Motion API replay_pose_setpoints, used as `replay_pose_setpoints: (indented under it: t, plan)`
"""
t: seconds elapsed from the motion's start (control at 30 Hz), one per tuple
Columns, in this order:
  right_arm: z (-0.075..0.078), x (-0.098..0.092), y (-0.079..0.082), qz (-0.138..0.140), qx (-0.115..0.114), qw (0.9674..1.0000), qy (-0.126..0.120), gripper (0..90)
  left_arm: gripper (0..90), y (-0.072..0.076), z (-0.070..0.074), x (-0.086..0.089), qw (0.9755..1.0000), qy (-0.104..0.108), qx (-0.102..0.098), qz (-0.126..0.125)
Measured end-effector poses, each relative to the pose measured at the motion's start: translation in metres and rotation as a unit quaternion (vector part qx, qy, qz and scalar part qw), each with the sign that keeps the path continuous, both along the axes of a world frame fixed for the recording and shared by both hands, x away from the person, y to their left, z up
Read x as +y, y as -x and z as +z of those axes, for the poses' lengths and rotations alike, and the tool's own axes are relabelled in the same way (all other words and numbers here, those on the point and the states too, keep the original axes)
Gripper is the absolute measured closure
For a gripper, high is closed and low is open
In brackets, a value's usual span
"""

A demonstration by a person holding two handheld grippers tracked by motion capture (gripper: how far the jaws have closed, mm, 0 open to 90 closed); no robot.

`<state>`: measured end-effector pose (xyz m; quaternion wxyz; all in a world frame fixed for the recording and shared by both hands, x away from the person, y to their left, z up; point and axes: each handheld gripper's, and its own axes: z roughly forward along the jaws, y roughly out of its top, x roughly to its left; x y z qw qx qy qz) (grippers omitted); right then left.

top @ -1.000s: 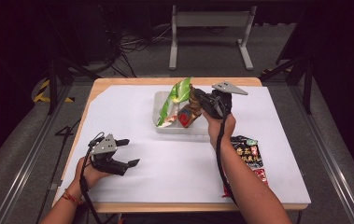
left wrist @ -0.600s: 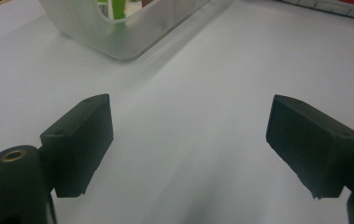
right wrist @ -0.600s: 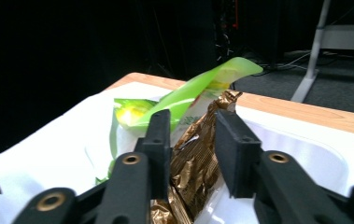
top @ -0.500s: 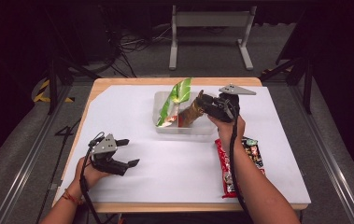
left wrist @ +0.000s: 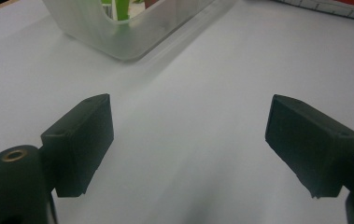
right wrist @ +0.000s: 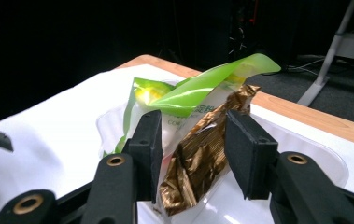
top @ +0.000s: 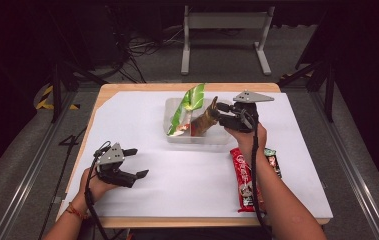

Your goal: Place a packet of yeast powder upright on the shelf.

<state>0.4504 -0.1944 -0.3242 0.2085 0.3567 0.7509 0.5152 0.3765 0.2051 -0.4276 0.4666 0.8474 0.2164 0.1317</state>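
Note:
A clear plastic tub (top: 212, 139) stands at the middle back of the white sheet. In it a green snack bag (top: 189, 107) leans upright, with a gold foil packet (top: 206, 120) propped against it. My right gripper (top: 218, 113) points into the tub from the right. Its jaws have just been opening and now stand open around the gold packet (right wrist: 198, 158), with a gap at the right pad. The green bag (right wrist: 198, 88) rises behind it over the tub's wall (right wrist: 305, 149). My left gripper (top: 138, 162) rests open at the front left, nothing between its fingers (left wrist: 83, 140).
A long red snack packet (top: 242, 175) lies on the sheet at the front right, beside my right forearm. Another dark packet (top: 272, 160) peeks out next to it. The tub's near corner (left wrist: 118, 44) shows ahead of the left gripper. White sheet lies between the two hands.
The right gripper's jaws have spread apart from around the gold packet, which now leans in the tub. The right hand drew back slightly to the right. The left hand stayed still.

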Motion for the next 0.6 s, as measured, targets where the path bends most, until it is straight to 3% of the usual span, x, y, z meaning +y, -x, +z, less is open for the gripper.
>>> replay_pose_setpoints:
  t: [0.2,0.3,0.47,0.6]
  plan:
    - [0.004,-0.001,0.006,0.017,-0.010,0.9993,0.033,50.5,16.2,-0.002,0.000,0.001,1.0000,0.003,0.002,-0.002]
    - [0.006,-0.005,0.010,0.031,-0.014,0.9987,0.038,45.2,16.4,-0.004,-0.001,0.002,1.0000,0.004,0.004,-0.002]
    - [0.007,-0.010,0.014,0.039,-0.014,0.9981,0.046,41.2,16.4,-0.004,-0.002,0.002,1.0000,0.003,0.006,-0.003]
    - [0.005,-0.014,0.018,0.053,-0.010,0.9962,0.069,37.2,16.4,-0.004,-0.002,0.002,1.0000,0.002,0.006,-0.002]
